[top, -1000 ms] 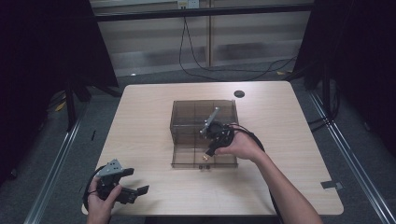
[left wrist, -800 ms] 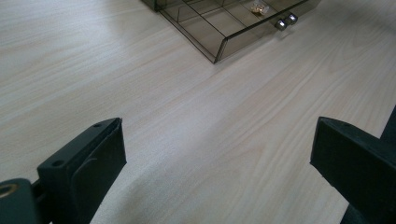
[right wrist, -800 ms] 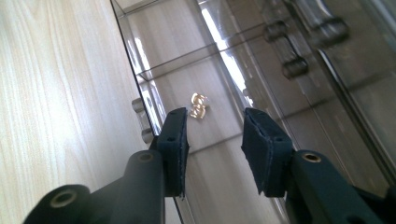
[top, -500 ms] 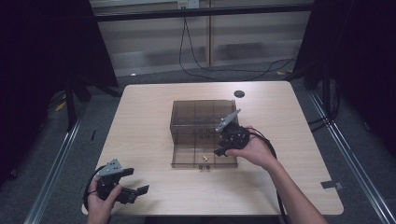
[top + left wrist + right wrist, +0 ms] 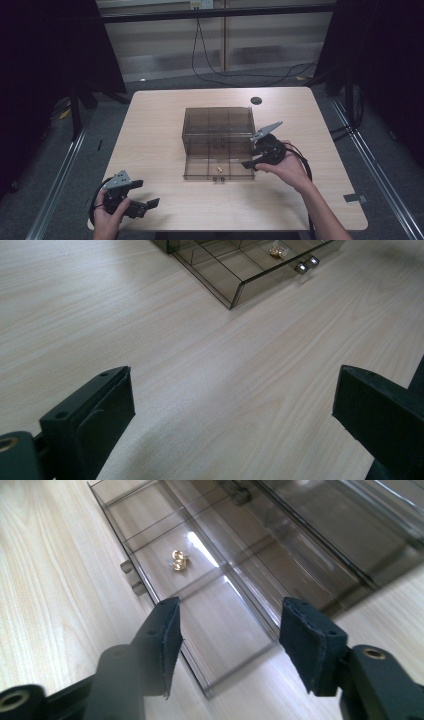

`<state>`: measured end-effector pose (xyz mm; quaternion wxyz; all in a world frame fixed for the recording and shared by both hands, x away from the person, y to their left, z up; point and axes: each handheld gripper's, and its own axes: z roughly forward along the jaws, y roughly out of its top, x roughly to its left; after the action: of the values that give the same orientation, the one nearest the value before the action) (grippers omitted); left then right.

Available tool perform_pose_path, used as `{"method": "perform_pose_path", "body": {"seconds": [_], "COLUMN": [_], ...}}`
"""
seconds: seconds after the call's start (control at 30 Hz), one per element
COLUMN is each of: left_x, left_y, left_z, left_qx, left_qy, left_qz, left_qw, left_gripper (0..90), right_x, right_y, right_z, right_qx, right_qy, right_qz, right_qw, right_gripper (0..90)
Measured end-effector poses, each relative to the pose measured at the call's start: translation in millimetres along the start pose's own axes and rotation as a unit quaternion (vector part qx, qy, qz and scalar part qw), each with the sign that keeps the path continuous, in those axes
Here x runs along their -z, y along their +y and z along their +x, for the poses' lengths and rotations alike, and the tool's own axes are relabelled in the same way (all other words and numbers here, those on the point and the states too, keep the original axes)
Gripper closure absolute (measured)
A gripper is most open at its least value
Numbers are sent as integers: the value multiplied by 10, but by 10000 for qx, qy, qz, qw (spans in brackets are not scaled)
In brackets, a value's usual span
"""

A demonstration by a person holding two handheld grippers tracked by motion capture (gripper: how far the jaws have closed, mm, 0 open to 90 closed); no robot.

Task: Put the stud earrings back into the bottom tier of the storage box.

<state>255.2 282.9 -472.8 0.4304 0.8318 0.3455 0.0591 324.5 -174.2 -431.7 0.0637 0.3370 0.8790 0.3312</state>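
Smoked-plastic box (image 5: 218, 127) sits mid-bench (image 5: 155, 130), its drawer (image 5: 200, 167) pulled out toward six o'clock. In the drawer we see a gold trinket (image 5: 218, 169), lying in a middle compartment. Our right tongs (image 5: 248, 164) hover at the drawer's three o'clock corner, jaws just opening, nothing between them. Our left tongs (image 5: 150, 204) rest at seven o'clock, spread wide and empty.

The pale wood-grain table top (image 5: 160, 130) looks smooth and matt, laminate-ish, while the smoky see-through plastic drawer box (image 5: 218, 125) mid-frame is glossy and throws glare. Its pulled-out plastic drawer (image 5: 200, 605) holds small shiny gold metal bits (image 5: 179, 560) and has two polished silver knobs (image 5: 306, 265). The right gripper (image 5: 227, 645) has matt black pads with a rough, felt-like face.
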Motion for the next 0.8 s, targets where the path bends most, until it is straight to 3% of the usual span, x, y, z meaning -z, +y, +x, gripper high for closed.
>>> {"method": "perform_pose_path", "body": {"seconds": [0.17, 0.33, 0.5, 0.63, 0.8], "left_x": [-4, 0, -3, -2, -10], "left_y": [0, -1, -1, 0, -3], "left_z": [-2, -7, -12, -12, -6], "left_qx": [-4, -10, -9, -9, 6], "left_qy": [-10, 0, 8, 12, 7], "left_qz": [-3, 8, 4, 7, 13], "left_qw": [10000, 10000, 10000, 10000, 10000], "left_gripper": [31, 31, 31, 31, 31], "right_x": [83, 154, 265, 324, 369], "right_y": [-154, -306, -464, -595, -774], "right_z": [-29, -30, -43, -41, -40], "right_qx": [-303, -527, -743, -850, -965], "right_qy": [-220, -366, -560, -637, -912], "right_qz": [-109, -229, -472, -550, -600], "right_qw": [9992, 9977, 9945, 9928, 9893], "right_gripper": [315, 307, 287, 273, 211]}}
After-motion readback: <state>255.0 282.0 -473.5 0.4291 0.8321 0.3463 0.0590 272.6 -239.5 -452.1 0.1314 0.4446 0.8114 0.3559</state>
